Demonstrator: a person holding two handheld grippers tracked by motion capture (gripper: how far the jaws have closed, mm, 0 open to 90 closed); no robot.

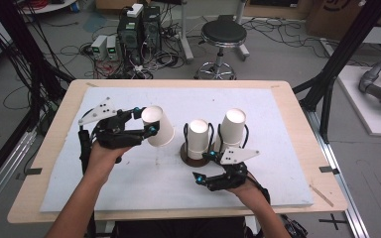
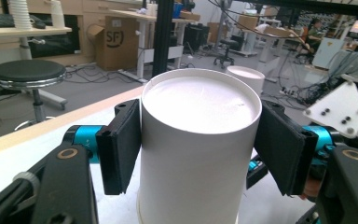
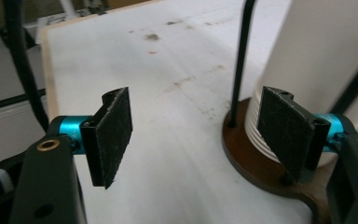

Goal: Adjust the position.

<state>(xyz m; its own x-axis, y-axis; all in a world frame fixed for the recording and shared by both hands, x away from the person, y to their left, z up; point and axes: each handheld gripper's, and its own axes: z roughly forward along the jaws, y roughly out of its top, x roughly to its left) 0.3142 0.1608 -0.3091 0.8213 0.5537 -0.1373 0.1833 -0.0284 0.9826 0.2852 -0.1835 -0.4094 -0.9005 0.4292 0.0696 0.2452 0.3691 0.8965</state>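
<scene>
My left gripper (image 1: pixel 148 125) is shut on an upside-down white paper cup (image 1: pixel 158 126), held tilted above the left half of the white mat. In the left gripper view both pads (image 2: pixel 121 144) press the cup (image 2: pixel 200 154) on its sides. A stack of white cups (image 1: pixel 198 138) stands on a round brown base (image 1: pixel 188 154) with thin black wire posts, and a second stack (image 1: pixel 232 128) stands to its right. My right gripper (image 1: pixel 204 166) is open just in front of the base. In the right gripper view its jaws (image 3: pixel 196 135) have nothing between them, and the cup stack (image 3: pixel 317 51) rises behind the right pad (image 3: pixel 284 130).
The white mat (image 1: pixel 129 173) covers a wooden table (image 1: pixel 54 148). A black stool (image 1: pixel 223 34), computer boxes (image 1: pixel 139 29) and cables lie on the floor beyond the far edge. Black frame posts (image 1: pixel 342 54) stand at the right.
</scene>
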